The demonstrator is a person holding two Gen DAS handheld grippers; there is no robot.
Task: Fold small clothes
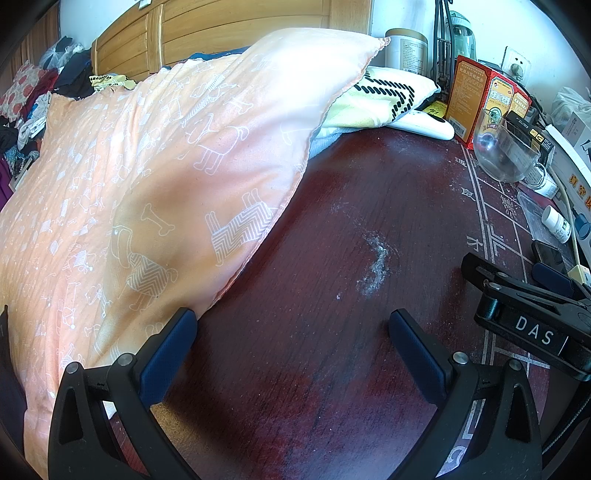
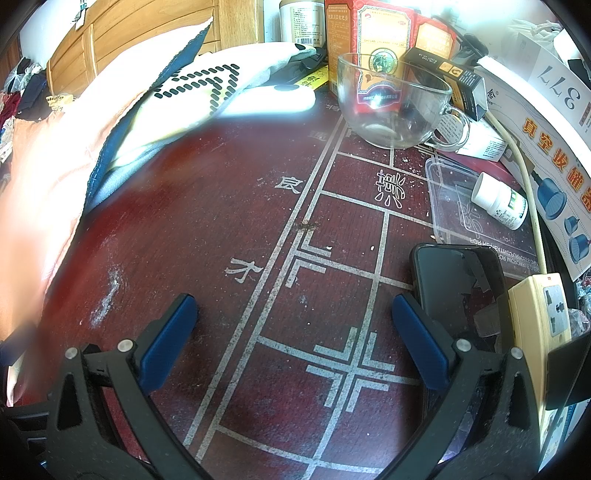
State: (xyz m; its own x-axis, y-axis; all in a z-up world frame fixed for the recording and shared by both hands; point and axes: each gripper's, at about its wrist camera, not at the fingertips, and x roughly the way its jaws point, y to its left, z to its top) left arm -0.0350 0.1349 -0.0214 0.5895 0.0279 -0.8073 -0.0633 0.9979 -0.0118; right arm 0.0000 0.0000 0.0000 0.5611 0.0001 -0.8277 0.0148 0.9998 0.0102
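One glass cup (image 2: 393, 103), perhaps two pillows (image 1: 147, 184)

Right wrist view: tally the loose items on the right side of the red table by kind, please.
Glass cup: 1
Phone: 1
White pill bottle: 1
Clear plastic lid: 1
Power strip: 1
Total: 5

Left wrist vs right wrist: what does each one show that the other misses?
Left wrist only: the other hand-held gripper at the right edge, and the clothes pile by the headboard in clear view.
Right wrist only: black phone, power strip, clear plastic lid.
Both: peach dog-print cloth, glass cup, red boxes, white pill bottle, dark red table.
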